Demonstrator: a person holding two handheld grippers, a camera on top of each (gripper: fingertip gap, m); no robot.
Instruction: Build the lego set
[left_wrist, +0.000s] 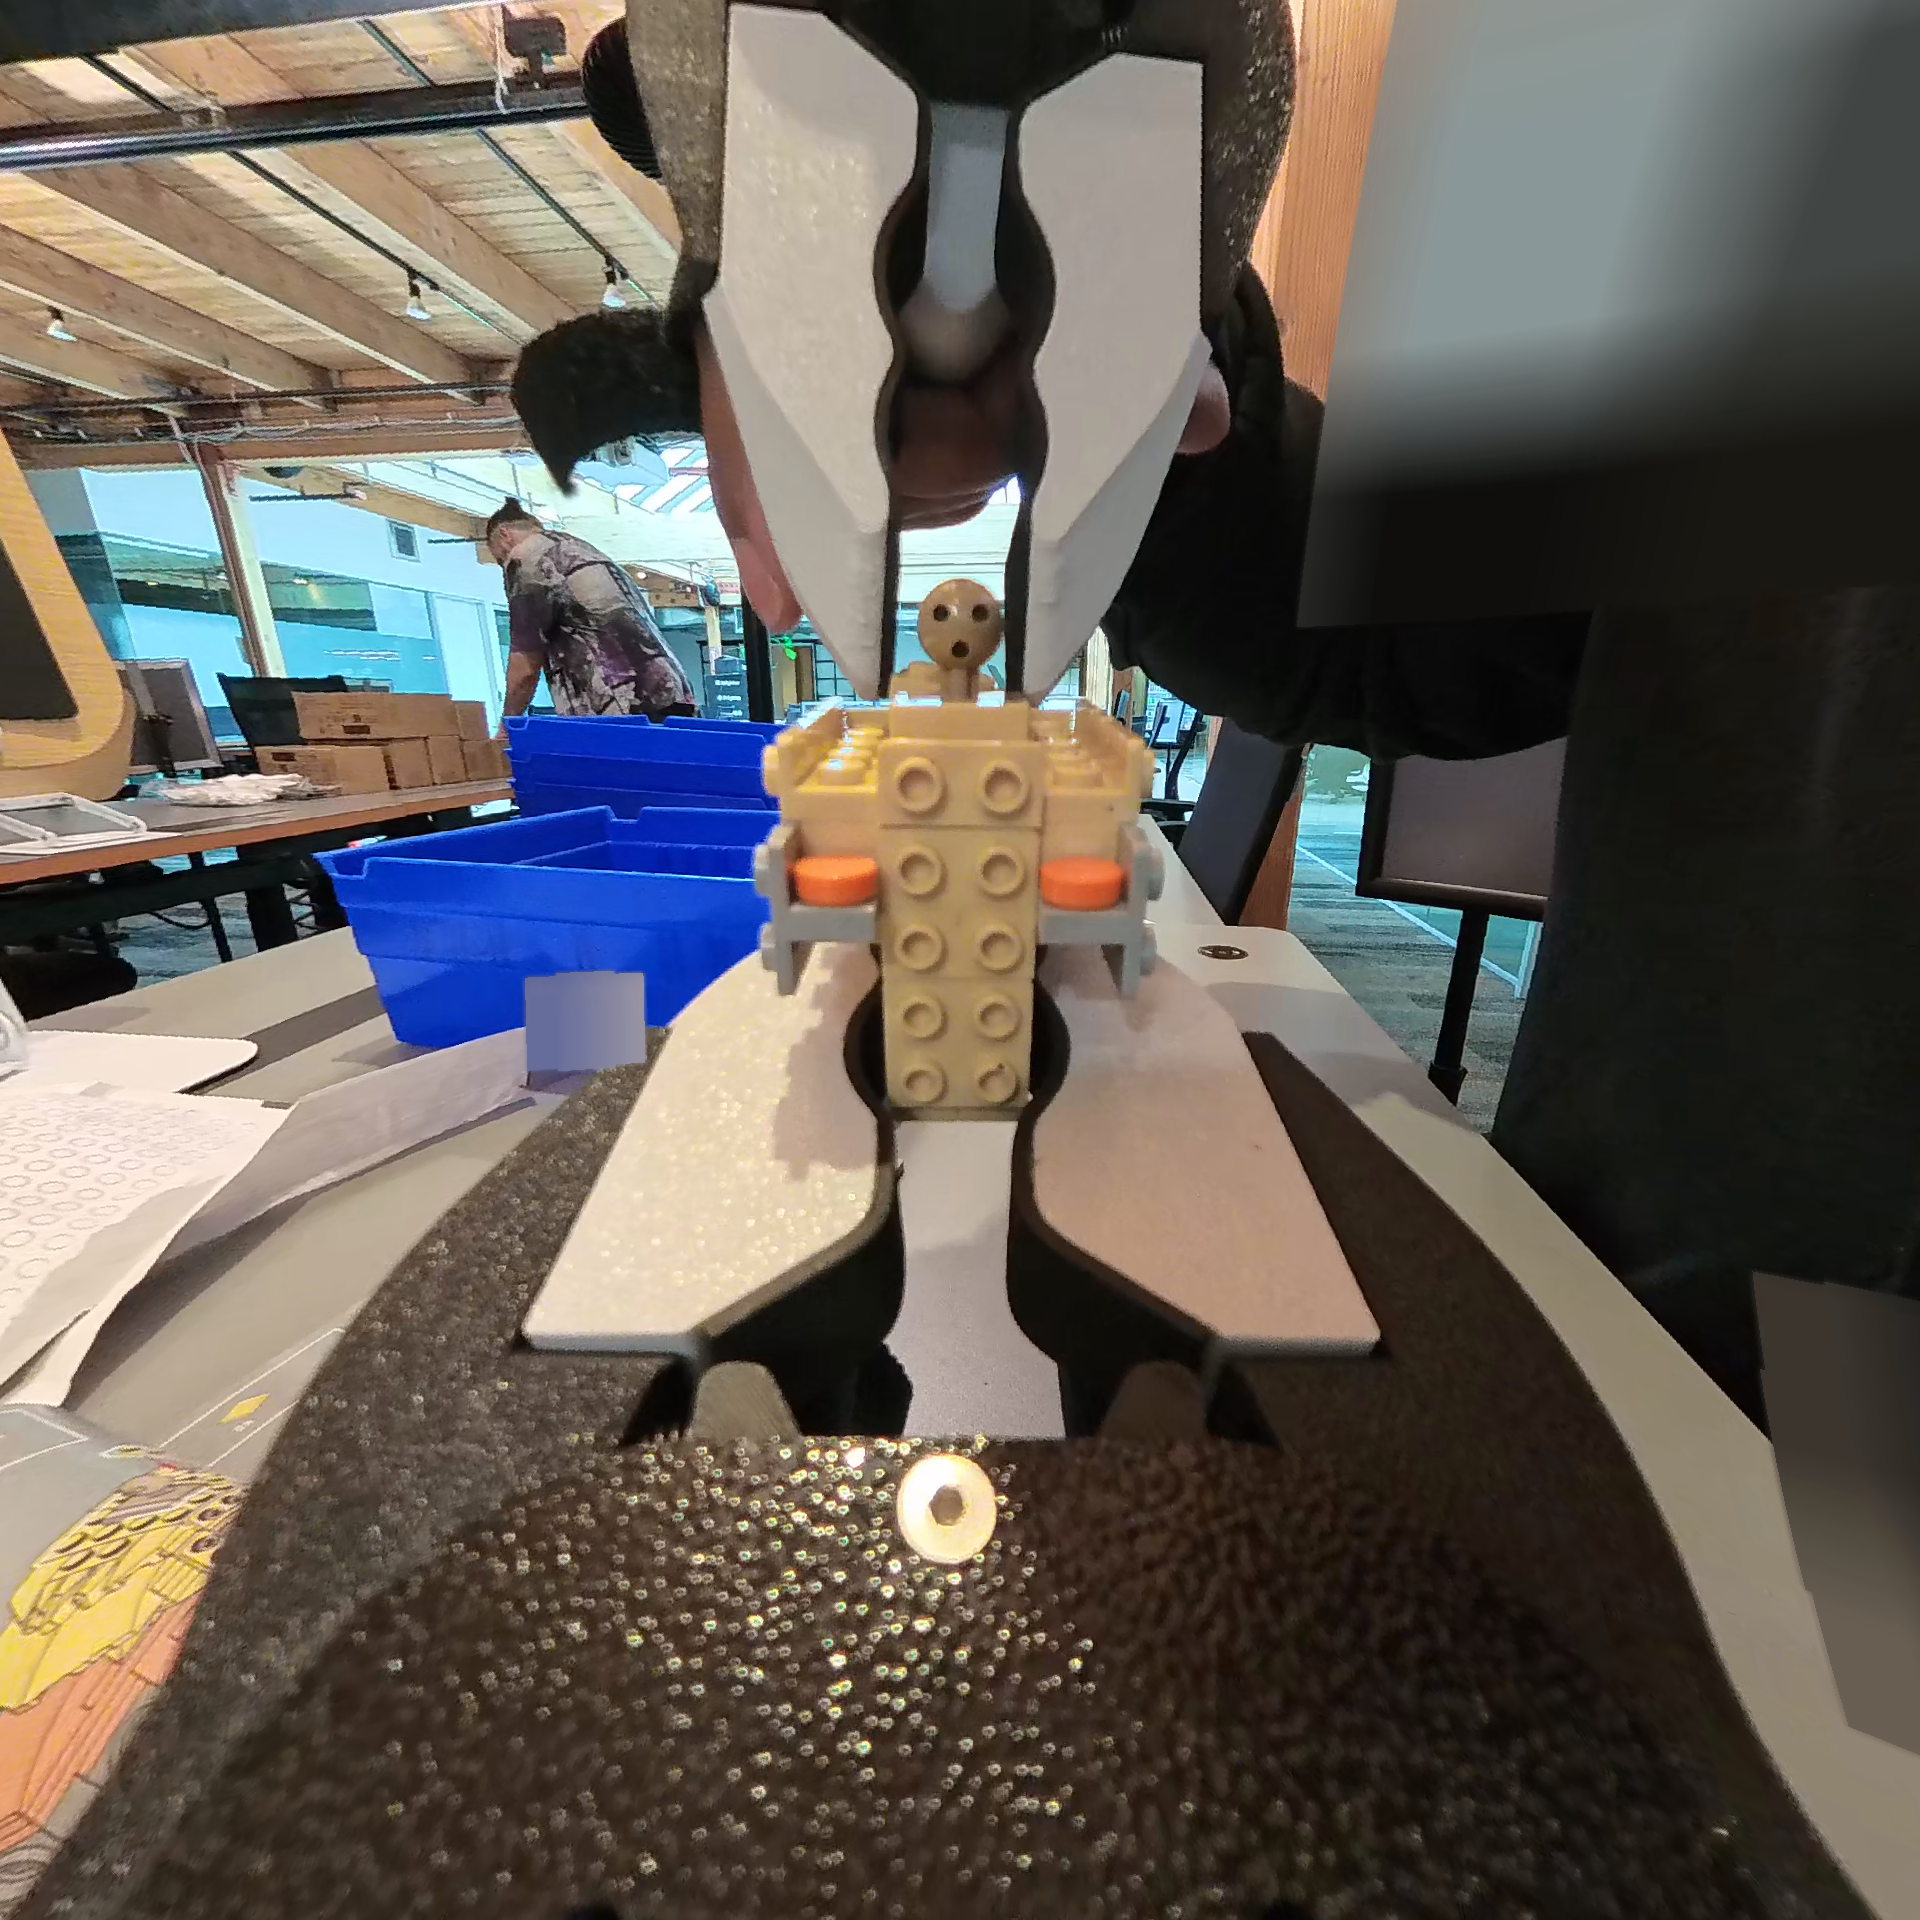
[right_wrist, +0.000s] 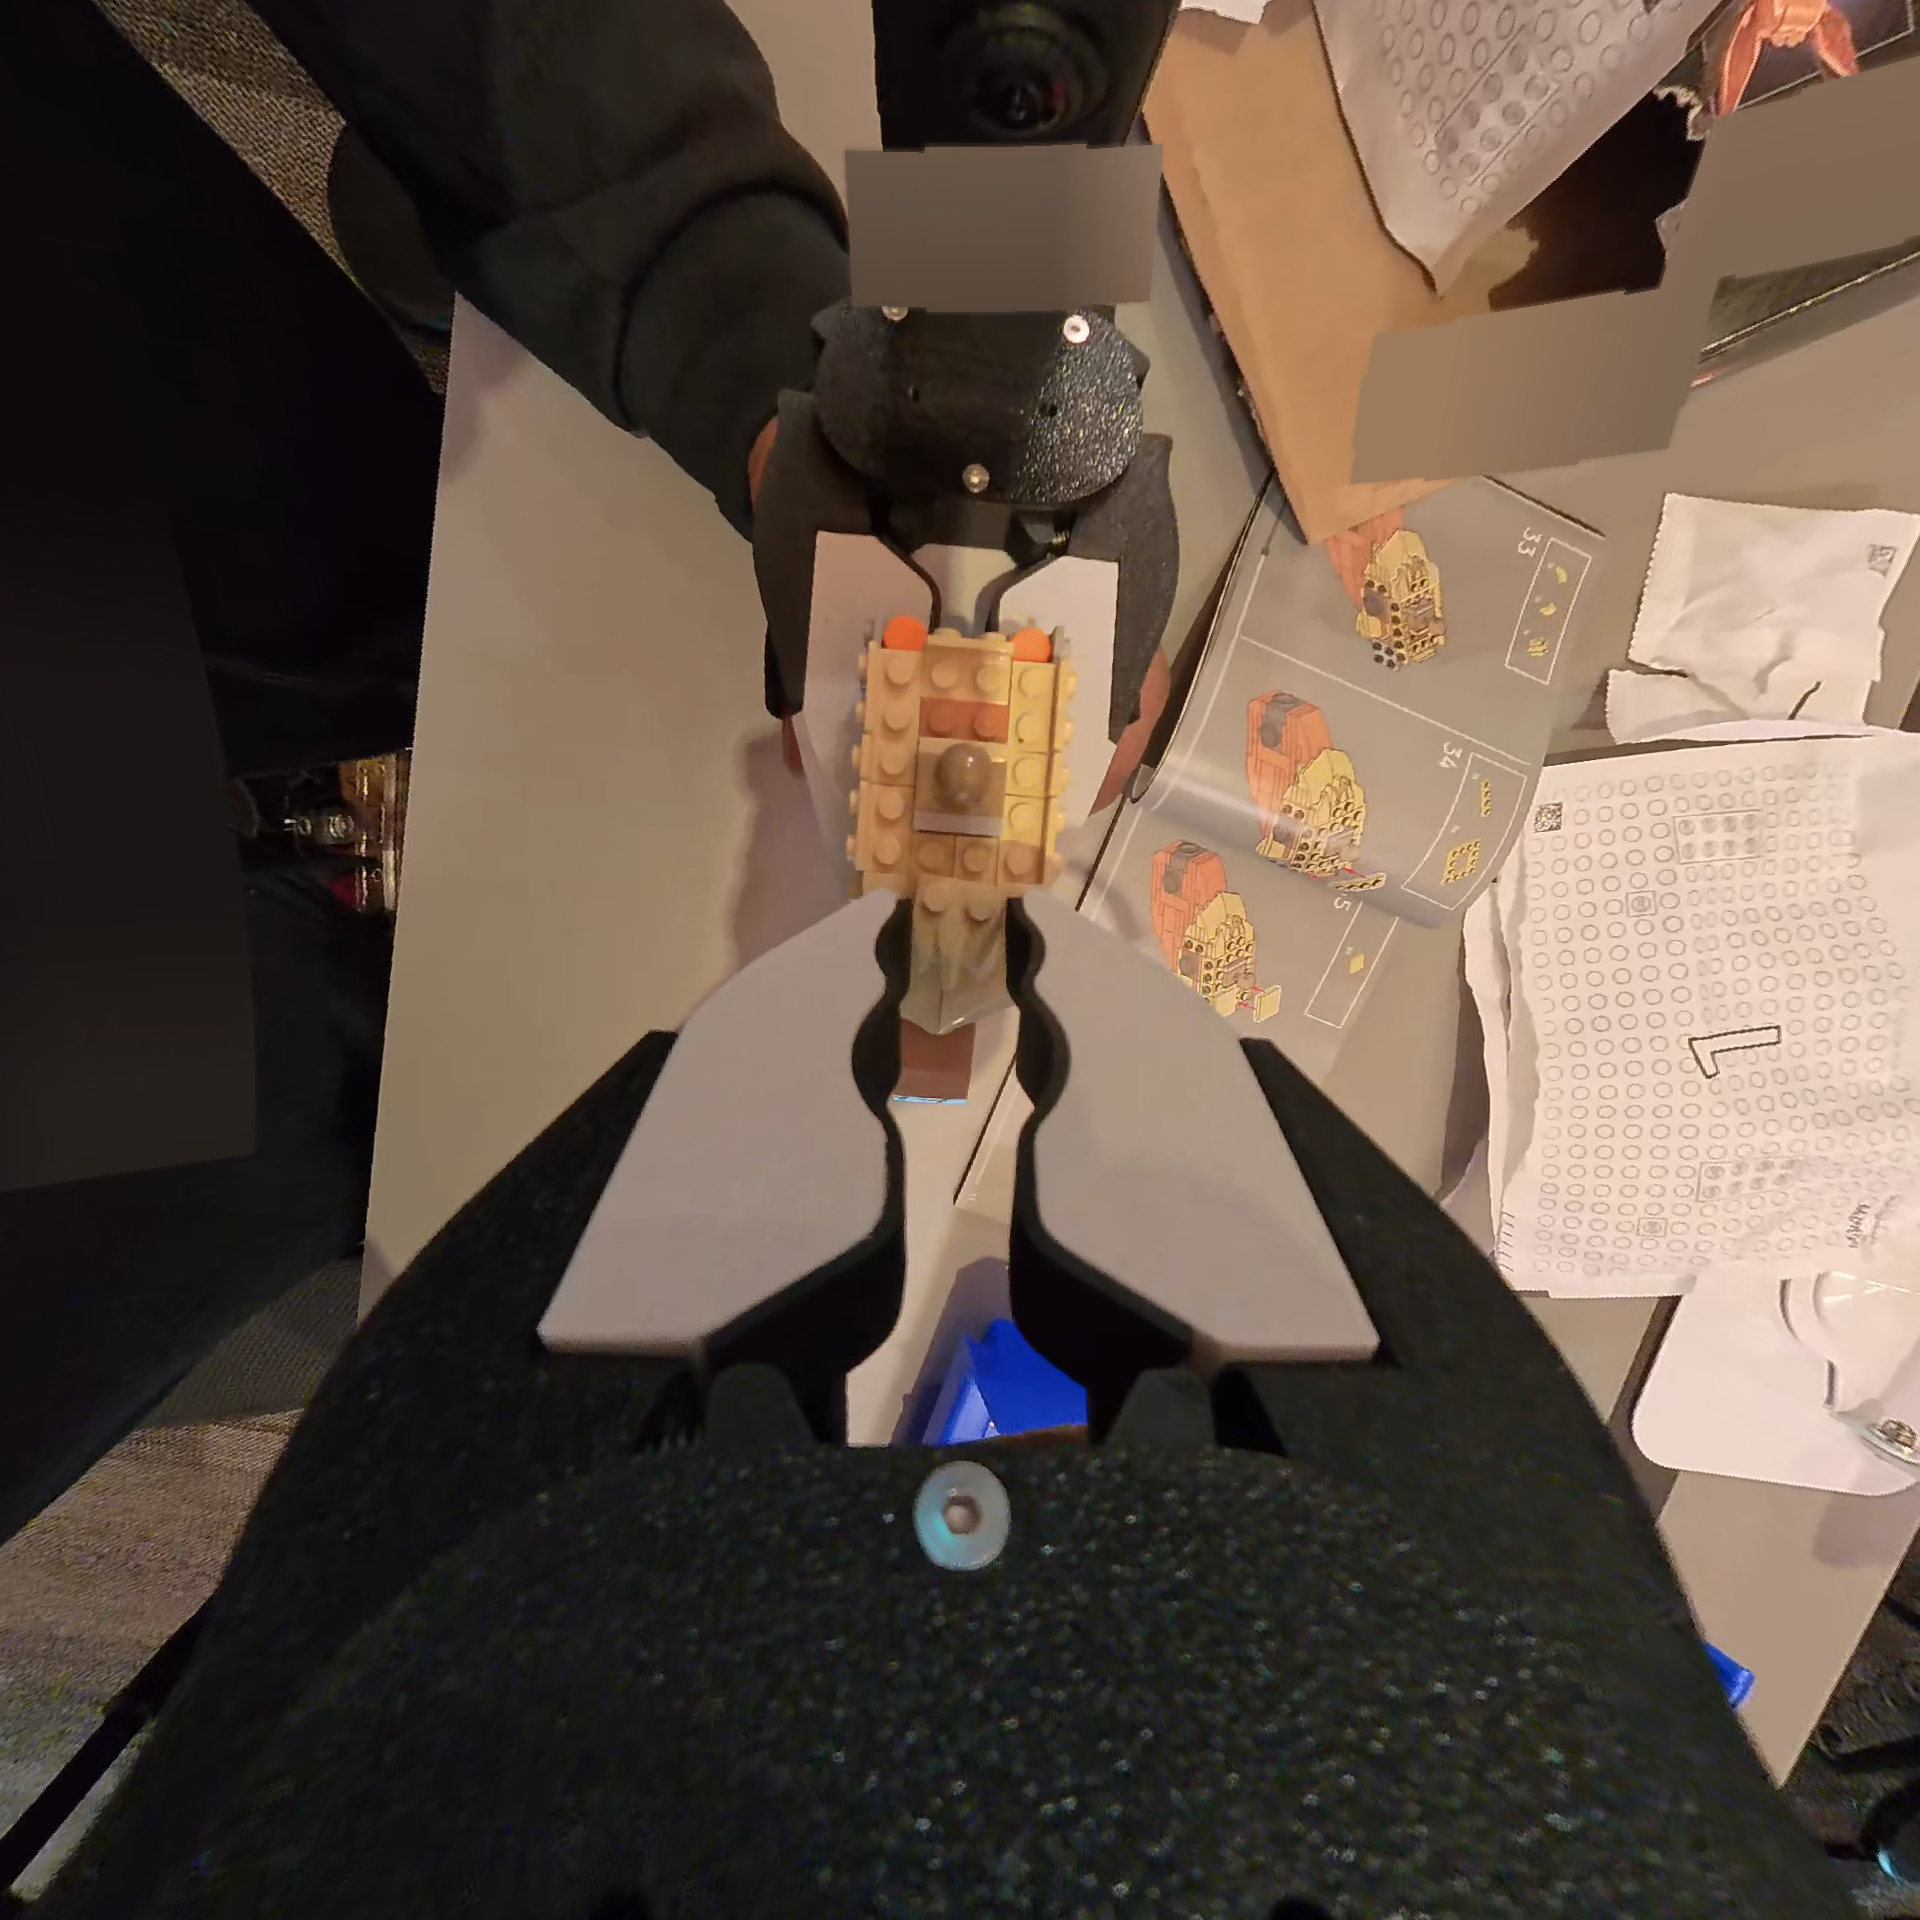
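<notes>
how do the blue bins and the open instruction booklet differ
The blue bins are glossy plastic tubs, nested in stacks; the instruction booklet is flat grey paper, lying open.
The bins are one plain colour; the booklet bears pictures of a tan and orange model.
The bins stand beyond the left tongs; the booklet lies beside the right tongs.
Both rest on tables.

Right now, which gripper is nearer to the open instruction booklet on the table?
Right. The right gripper hangs just beside the instruction booklet, holding the tan model; the left gripper grips the model's far end.
</notes>
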